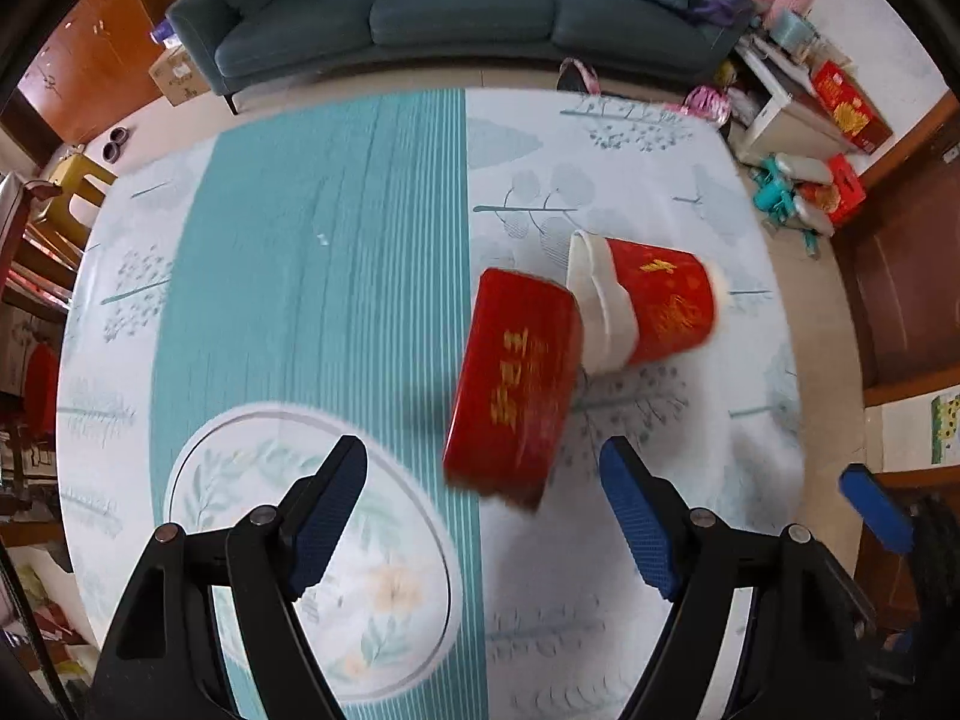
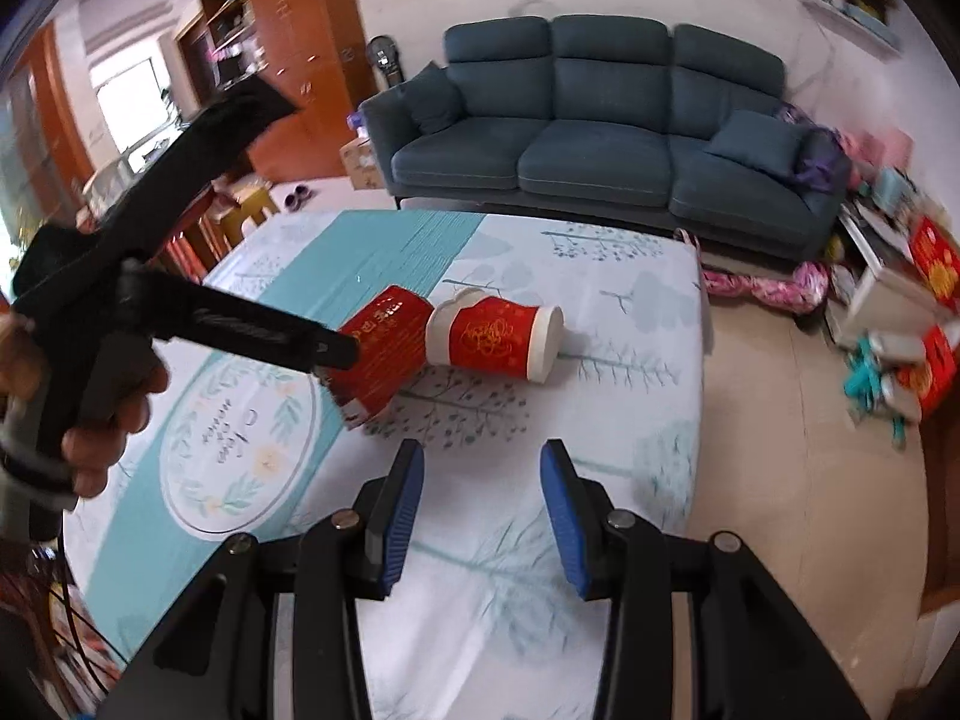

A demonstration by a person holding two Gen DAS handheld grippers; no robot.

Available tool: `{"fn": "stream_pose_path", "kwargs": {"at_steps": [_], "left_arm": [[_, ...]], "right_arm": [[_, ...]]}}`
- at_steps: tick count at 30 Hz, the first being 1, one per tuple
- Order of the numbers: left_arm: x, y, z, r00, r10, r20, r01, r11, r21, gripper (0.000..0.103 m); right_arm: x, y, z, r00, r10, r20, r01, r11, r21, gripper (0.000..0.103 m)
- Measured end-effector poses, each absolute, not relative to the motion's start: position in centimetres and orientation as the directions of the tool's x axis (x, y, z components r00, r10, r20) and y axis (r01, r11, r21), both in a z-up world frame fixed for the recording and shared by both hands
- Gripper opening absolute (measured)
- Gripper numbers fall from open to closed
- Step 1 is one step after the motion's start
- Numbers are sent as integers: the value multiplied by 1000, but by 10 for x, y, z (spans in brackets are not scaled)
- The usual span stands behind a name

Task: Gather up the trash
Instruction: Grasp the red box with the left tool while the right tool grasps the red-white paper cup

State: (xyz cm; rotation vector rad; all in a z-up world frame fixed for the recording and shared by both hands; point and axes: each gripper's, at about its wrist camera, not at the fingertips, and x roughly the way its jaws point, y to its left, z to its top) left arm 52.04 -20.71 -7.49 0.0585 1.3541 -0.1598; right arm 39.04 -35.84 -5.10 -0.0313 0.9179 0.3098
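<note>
- Two pieces of red trash lie together on a surface covered with a teal-and-white leaf-print cloth: a flat box with gold lettering and a paper cup tipped on its side.
- The box's far end touches the cup's crumpled white mouth; in the right wrist view the box sits left of the cup, both well in from the surface's edges.
- The left gripper hovers over the near end of the box, jaws spread wide and holding nothing; the box lies just ahead, between the lines of its fingers.
- The right gripper hangs back over bare cloth, jaws moderately apart and likewise empty, with the cup ahead of it.
- In the right wrist view the person's left hand grips the other tool's handle, and that tool's tip overlaps the box; whether it touches cannot be told.
- Judged from this scene, collection has hardly begun: neither piece is lifted, and no bin or bag is visible in either view.
- Both the box and the cup remain to be picked up and carried off; the box looks to be the first target.
- A blue sofa stands behind.
</note>
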Motion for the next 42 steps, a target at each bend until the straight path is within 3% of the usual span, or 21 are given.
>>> {"fn": "stream_pose_path", "kwargs": {"at_steps": [1, 4, 6, 7, 10, 18, 29, 32, 33, 34, 42], "left_arm": [[526, -211, -80, 199, -76, -977, 156, 987, -45, 78], [540, -219, -98, 167, -68, -984, 167, 985, -39, 77], [547, -218, -111, 147, -70, -987, 145, 988, -49, 58], [549, -216, -115, 129, -89, -988, 133, 988, -72, 43], [550, -205, -121, 130, -154, -980, 80, 986, -144, 42], [537, -168, -112, 178, -148, -973, 14, 989, -148, 40], [516, -111, -113, 179, -161, -971, -83, 981, -178, 40], [512, -101, -112, 179, -171, -969, -98, 977, -191, 40], [511, -99, -111, 180, -172, -968, -101, 976, -192, 40], [508, -96, -109, 183, -176, -967, -102, 975, -197, 40], [468, -88, -77, 222, -218, -950, -14, 974, -227, 40]], "right_arm": [[395, -359, -53, 566, 247, -786, -287, 953, 92, 49], [411, -354, -57, 575, 231, -785, -329, 944, 36, 53], [421, -349, -61, 582, 216, -784, -358, 934, -9, 54], [425, -348, -62, 584, 211, -784, -367, 930, -22, 54], [440, -339, -69, 592, 178, -786, -397, 913, -92, 54], [458, -290, -90, 639, 97, -763, -515, 791, -330, 61], [473, -243, -142, 704, -96, -704, -570, 515, -640, 61], [480, -241, -144, 710, -119, -694, -556, 511, -656, 52], [481, -241, -141, 709, -113, -696, -556, 516, -651, 40], [483, -241, -140, 716, -115, -688, -548, 517, -657, 36], [445, -250, -87, 666, -38, -745, -484, 738, -470, 32]]}}
